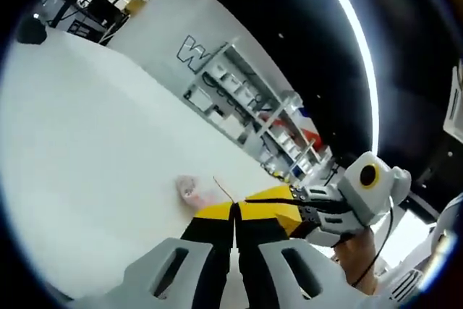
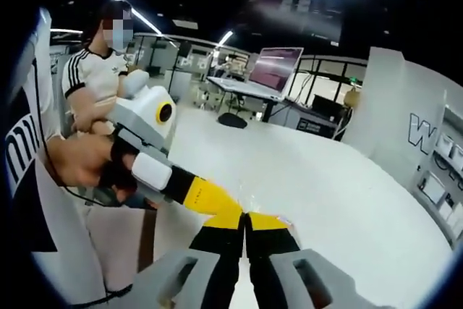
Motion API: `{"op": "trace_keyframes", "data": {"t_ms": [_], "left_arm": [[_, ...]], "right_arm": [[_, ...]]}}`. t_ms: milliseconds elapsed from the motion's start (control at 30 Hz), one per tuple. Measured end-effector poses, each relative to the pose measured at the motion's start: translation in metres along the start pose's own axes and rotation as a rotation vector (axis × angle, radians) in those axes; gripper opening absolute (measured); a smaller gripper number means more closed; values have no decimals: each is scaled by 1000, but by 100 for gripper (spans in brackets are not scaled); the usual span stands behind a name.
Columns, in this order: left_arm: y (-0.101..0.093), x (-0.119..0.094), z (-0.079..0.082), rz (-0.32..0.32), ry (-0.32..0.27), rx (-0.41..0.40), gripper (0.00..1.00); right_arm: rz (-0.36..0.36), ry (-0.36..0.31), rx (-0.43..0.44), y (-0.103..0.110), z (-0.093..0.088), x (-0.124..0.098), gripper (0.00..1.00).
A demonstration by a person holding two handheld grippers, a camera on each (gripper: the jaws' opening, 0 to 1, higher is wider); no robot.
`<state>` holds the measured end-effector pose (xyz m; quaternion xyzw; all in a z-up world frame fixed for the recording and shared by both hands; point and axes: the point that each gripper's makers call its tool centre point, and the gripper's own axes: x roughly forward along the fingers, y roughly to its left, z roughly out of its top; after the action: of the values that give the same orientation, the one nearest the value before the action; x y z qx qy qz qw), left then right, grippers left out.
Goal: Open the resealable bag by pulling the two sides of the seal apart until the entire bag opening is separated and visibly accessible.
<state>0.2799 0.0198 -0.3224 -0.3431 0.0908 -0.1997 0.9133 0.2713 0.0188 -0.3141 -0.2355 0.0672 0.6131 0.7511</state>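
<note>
My left gripper (image 1: 235, 226) has its jaws pressed shut, and so does my right gripper (image 2: 244, 228); their tips meet nose to nose above the white table (image 1: 87, 150). The clear bag (image 1: 223, 189) shows only as a thin edge rising between them, so I judge each nips one lip of the seal. I should pull straight apart, slowly and evenly, without twisting, or the film may slip
</note>
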Motion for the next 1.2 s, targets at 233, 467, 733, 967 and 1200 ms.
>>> {"op": "trace_keyframes", "data": {"t_ms": [233,467,733,967,1200], "left_arm": [[6,2,-5,26,20,7,1],[-1,-1,3,-32,-31,-97,2],[-1,0,7,-48,-38,-169,8],[1,1,-3,-36,-3,-203,11],[-2,2,-3,-43,-9,-238,13]], "right_arm": [[-16,-8,3,-1,4,-3,0],[-41,-14,-7,-7,4,-6,0],[-46,-19,-20,-6,5,-7,0],[-51,-15,-24,-7,3,-8,0],[-50,-9,-34,-4,1,-7,0]]}}
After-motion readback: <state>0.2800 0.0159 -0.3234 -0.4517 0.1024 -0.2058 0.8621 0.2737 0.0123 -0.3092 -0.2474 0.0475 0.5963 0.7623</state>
